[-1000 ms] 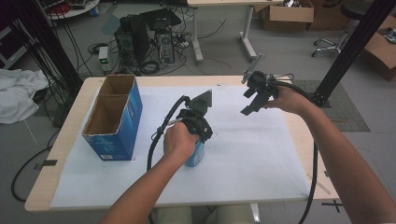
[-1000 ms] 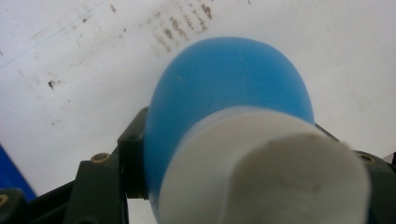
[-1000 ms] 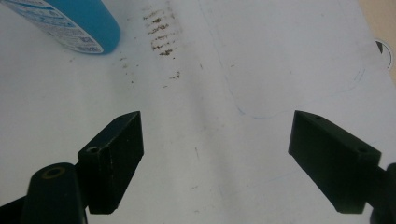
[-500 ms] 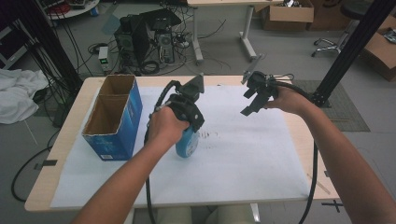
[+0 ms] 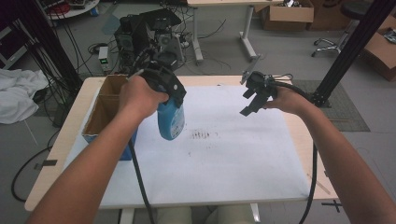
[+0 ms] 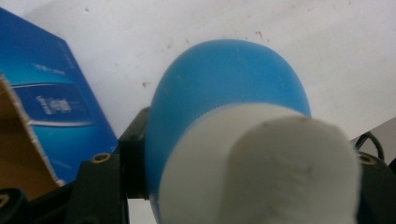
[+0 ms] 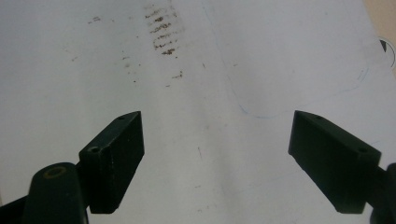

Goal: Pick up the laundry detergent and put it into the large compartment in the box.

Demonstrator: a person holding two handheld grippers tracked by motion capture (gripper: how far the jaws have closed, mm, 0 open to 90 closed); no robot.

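- The left gripper (image 5: 173, 95) is clenched on a blue bottle (image 5: 171, 120) and holds it in the air above the white sheet (image 5: 243, 158) that covers the counter (image 5: 224, 80).
- In the left gripper view the bottle (image 6: 224, 93) sits between the two black jaws, and its white cap end (image 6: 280, 172) is close to the camera.
- The bottle hangs just beside the open cardboard box (image 5: 100, 114), which has blue sides and stands at the left part of the counter.
- The right gripper (image 5: 250, 100) is released: its jaws stand wide apart and nothing is between them.
- In the right gripper view the white sheet (image 7: 210, 154) lies under the jaws, with dark smudges (image 7: 161, 32) on it.
- The two grippers are well apart from each other.
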